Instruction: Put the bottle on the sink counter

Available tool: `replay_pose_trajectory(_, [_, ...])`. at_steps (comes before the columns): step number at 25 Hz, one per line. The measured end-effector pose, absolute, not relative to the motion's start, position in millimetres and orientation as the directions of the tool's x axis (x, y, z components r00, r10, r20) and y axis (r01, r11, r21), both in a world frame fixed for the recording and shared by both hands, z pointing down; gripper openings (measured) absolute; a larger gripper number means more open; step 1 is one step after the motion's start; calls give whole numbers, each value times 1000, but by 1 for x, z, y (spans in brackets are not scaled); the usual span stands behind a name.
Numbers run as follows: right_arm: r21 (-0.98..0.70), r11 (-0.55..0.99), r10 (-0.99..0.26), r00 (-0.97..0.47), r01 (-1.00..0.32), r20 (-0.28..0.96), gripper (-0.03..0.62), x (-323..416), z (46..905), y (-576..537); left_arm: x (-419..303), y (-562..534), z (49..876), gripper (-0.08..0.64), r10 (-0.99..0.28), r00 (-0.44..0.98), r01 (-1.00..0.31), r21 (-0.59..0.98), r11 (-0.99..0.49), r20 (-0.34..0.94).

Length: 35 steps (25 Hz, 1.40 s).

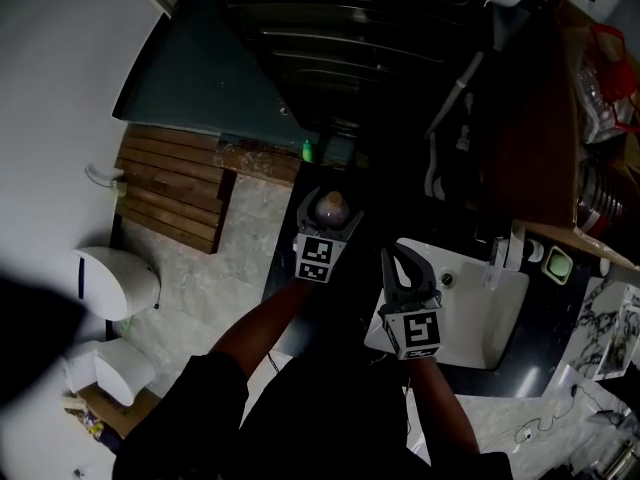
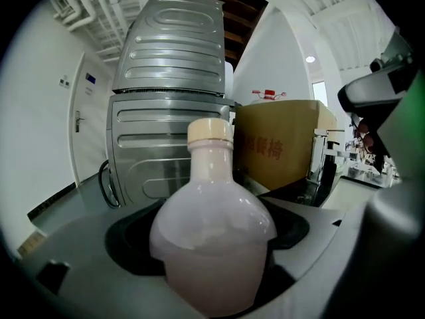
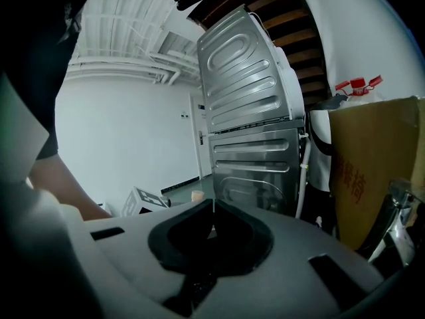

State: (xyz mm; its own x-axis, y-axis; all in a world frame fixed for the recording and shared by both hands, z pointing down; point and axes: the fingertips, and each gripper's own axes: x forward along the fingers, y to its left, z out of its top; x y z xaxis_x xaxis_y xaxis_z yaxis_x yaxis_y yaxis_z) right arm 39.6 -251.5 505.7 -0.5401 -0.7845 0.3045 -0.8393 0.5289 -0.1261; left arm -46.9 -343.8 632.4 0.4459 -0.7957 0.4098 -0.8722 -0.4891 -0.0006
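A round-bellied pale pink bottle (image 2: 212, 234) with a cream cap sits between the jaws of my left gripper (image 1: 329, 214), which is shut on it. In the head view the bottle (image 1: 331, 208) shows from above, held in the air left of the white sink basin (image 1: 500, 313). The sink's dark counter (image 1: 560, 343) runs along the basin's right side. My right gripper (image 1: 402, 265) hangs over the basin's left rim with its jaws closed together and nothing in them. In the right gripper view the jaw tips (image 3: 212, 208) meet in a thin line.
A grey ribbed appliance (image 2: 169, 121) stands ahead, with a cardboard box (image 2: 282, 145) to its right. A tap (image 1: 500, 253) and a green soap dish (image 1: 557, 265) sit at the basin's far edge. A toilet (image 1: 118, 283) and a wooden slat mat (image 1: 170, 188) lie left.
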Motion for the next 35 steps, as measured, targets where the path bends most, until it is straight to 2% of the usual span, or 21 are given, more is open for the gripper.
replay_pose_trajectory(7, [-118,511,-792,-519,-852,321,40,47,514,-251,-41,-354,646,402,-777,426,-864,-45,-501,463])
replay_pose_trajectory(15, [-121,504,-798,-514,-855,315,40,51,511,-250,-39,-358,665,402,-709,432,-855,5,-518,558])
replay_pose_trajectory(35, [-111,476,-823,-486,-873,293,40,58,506,-242,-35,-347,680,402,-630,480,-803,16,-596,611])
